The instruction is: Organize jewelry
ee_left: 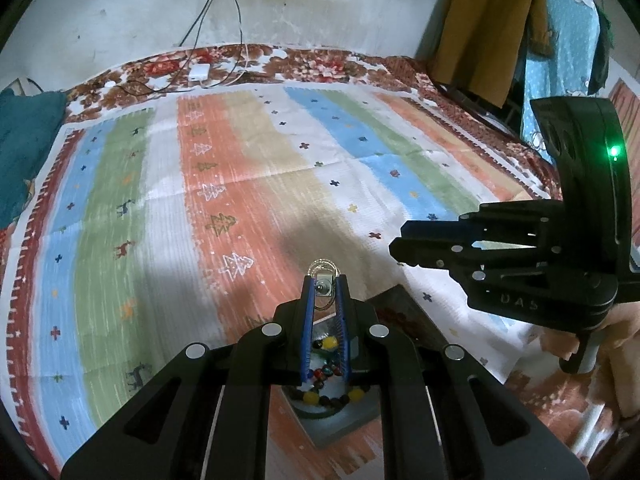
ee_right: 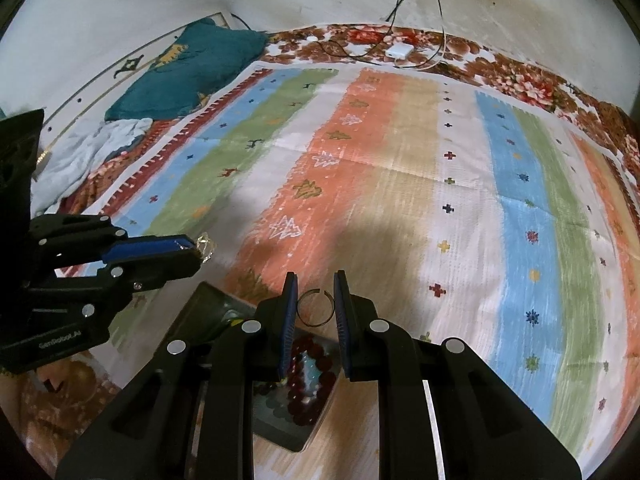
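My left gripper (ee_left: 325, 280) is shut on a clear glittery hair clip (ee_left: 323, 285), held above a grey tray (ee_left: 340, 424) that holds beaded bracelets (ee_left: 328, 396). The left gripper also shows in the right wrist view (ee_right: 192, 246) with the clip (ee_right: 206, 249) at its tips. My right gripper (ee_right: 316, 286) is shut on a thin open metal ring (ee_right: 316, 308) between its blue pads, above the tray (ee_right: 288, 432) and a dark red bead bracelet (ee_right: 310, 380). The right gripper appears at the right of the left wrist view (ee_left: 404, 240).
A striped cloth (ee_left: 240, 200) covers a floral bedspread (ee_left: 320, 64). A white charger with cables (ee_left: 201, 72) lies at the far edge. A teal pillow (ee_right: 188, 72) lies at the left. Clothes (ee_left: 492, 28) hang at the right.
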Action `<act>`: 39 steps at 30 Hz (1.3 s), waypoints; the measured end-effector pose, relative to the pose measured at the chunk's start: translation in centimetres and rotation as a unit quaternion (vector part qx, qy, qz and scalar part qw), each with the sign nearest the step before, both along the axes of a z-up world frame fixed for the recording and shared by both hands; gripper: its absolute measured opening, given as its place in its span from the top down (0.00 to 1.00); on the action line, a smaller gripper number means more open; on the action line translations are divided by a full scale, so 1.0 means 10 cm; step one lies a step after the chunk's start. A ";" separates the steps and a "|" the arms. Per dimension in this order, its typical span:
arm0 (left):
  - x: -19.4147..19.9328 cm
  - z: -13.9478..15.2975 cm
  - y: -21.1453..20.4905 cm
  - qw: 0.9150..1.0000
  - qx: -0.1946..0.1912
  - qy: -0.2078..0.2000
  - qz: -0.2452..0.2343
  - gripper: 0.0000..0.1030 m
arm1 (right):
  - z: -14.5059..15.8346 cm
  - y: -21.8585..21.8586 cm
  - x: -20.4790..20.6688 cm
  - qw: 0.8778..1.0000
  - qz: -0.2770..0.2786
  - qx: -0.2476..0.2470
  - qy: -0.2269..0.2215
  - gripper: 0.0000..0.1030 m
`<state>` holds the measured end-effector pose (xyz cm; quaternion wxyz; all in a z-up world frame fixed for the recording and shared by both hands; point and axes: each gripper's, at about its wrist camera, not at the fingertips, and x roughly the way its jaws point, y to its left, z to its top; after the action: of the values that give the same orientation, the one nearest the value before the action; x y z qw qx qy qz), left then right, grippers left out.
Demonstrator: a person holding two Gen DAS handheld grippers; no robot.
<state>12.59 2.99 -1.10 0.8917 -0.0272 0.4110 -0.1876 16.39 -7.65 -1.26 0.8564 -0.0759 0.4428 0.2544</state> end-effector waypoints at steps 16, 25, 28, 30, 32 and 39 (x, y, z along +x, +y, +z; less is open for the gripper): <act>-0.30 0.00 0.00 1.000 -0.008 0.002 0.005 0.90 | -0.05 0.02 -0.33 0.999 0.034 0.009 0.008 0.82; -0.34 -0.09 -0.01 1.000 -0.006 0.014 0.009 0.86 | -0.07 -0.03 -0.42 0.999 0.036 0.017 0.009 0.78; -0.33 -0.13 0.01 1.000 -0.001 0.022 0.019 0.76 | -0.05 -0.07 -0.44 0.999 0.032 0.020 0.004 0.59; -0.34 -0.12 0.07 0.999 -0.006 0.021 0.030 0.69 | -0.05 -0.09 -0.47 0.999 0.032 0.020 0.003 0.59; -0.38 -0.10 0.11 0.999 -0.011 0.018 0.037 0.60 | -0.06 -0.12 -0.51 0.999 0.030 0.018 0.001 0.56; -0.54 -0.08 0.07 1.000 -0.011 0.015 0.025 0.36 | -0.01 -0.25 -0.64 0.999 0.023 0.029 -0.016 0.37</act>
<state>7.23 3.66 -1.92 0.8895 -0.0495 0.4214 -0.1694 9.96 -10.15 -1.39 0.8592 -0.0653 0.4196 0.2853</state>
